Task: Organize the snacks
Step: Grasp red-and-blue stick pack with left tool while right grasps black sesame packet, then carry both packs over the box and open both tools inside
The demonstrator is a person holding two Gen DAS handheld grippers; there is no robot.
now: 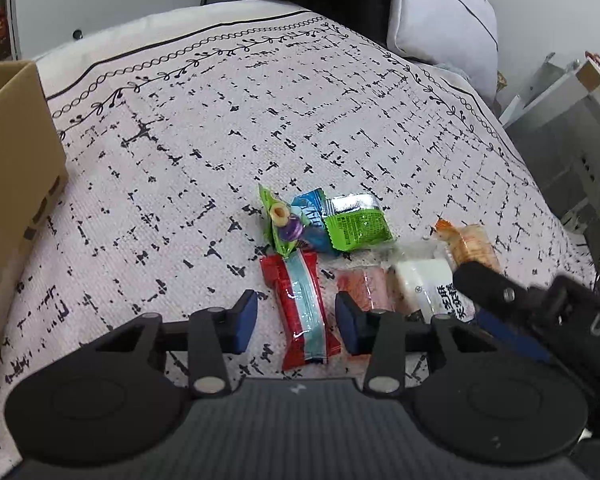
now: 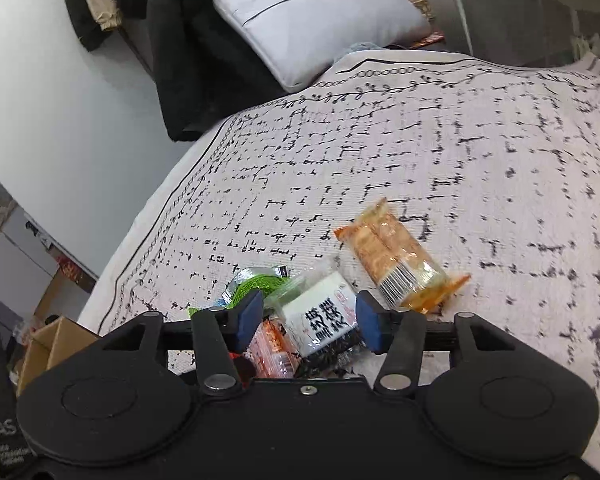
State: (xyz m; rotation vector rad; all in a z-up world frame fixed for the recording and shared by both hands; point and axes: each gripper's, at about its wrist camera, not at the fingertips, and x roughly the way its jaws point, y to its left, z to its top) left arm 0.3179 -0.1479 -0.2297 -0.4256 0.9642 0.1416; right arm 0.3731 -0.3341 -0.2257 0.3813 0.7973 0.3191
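Now we straddle two snacks low in frame.
Left gripper (image 1: 296,320) parted around red packet (image 1: 305,312); right gripper (image 2: 307,320) parted around white packet (image 2: 324,320).

Patterned bedspread (image 1: 228,128), snack packets (image 1: 300,264) clustered, cardboard box (image 1: 12,168) at edge

The woven cloth cover (image 1: 260,128) is looking matt and coarse. The red snack packet (image 1: 300,312) and green packet (image 1: 360,226) are gleaming as glossy plastic film; the orange cracker pack (image 2: 400,258) is showing clear, shiny wrap. The cardboard box (image 1: 12,160) is looking dull and papery.
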